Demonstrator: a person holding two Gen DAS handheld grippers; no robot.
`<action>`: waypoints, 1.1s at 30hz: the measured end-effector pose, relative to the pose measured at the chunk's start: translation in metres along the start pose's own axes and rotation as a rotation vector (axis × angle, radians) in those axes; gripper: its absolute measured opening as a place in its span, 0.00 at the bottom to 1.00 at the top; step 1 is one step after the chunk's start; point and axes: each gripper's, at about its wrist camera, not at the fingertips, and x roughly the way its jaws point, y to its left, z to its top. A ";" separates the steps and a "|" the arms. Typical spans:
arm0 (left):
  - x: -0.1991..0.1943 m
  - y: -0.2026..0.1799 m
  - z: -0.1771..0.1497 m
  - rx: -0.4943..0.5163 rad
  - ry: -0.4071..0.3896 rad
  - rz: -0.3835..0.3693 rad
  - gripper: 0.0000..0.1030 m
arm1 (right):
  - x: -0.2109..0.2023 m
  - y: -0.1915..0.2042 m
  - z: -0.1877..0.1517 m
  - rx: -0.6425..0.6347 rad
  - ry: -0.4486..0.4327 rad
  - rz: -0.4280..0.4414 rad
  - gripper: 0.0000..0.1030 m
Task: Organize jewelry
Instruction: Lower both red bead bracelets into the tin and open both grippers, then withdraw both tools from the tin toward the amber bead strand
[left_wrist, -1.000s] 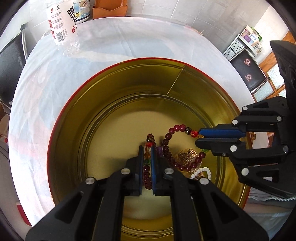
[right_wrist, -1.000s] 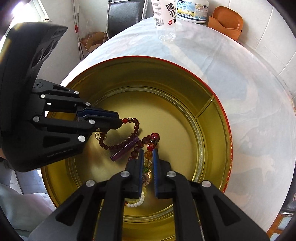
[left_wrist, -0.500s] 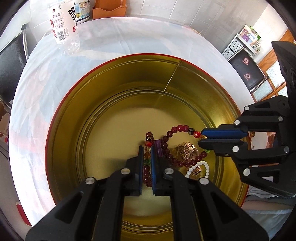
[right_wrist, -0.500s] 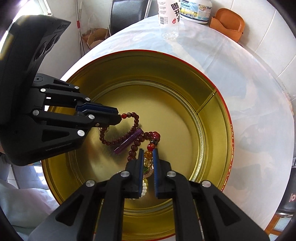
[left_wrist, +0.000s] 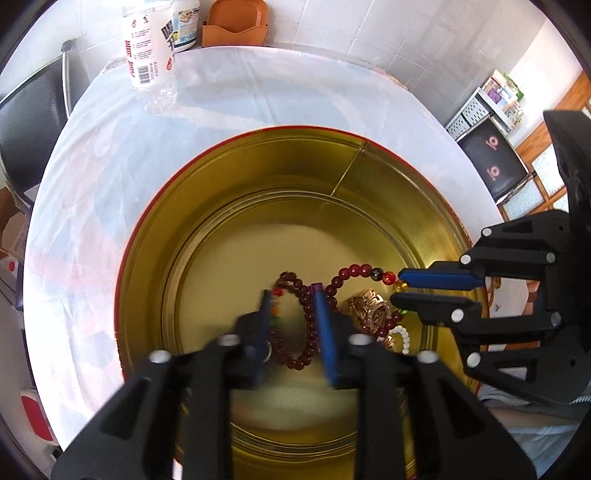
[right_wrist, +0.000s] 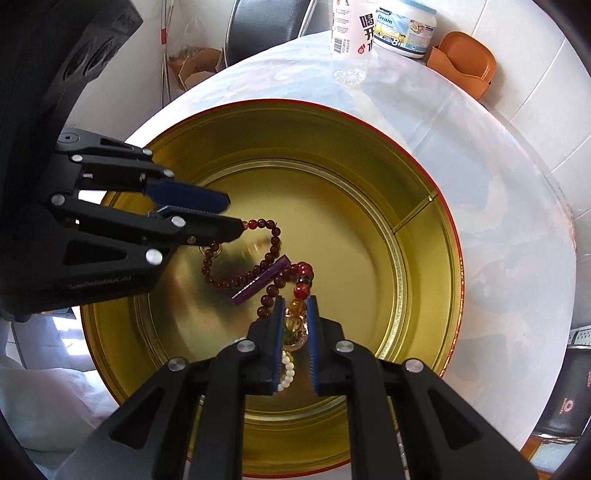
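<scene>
Left wrist view: the left gripper (left_wrist: 293, 314) has its jaws opening, with the dark red bead bracelet (left_wrist: 306, 325) loose between them in the shiny gold round tin (left_wrist: 258, 177).

Right wrist view: the right gripper (right_wrist: 295, 325) has narrow jaws opening around round amber beads (right_wrist: 297, 308); a purple stick bead (right_wrist: 260, 278) slants away, up-right of the jaws.
</scene>
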 end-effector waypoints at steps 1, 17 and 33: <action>-0.006 0.001 0.001 -0.012 -0.022 0.007 0.70 | -0.003 0.002 0.000 -0.007 -0.016 -0.012 0.52; -0.033 -0.028 0.004 0.038 -0.119 0.018 0.70 | -0.048 -0.026 -0.041 0.089 -0.141 -0.123 0.88; 0.004 -0.215 0.007 0.166 -0.114 -0.125 0.70 | -0.091 -0.183 -0.188 0.355 -0.189 -0.163 0.89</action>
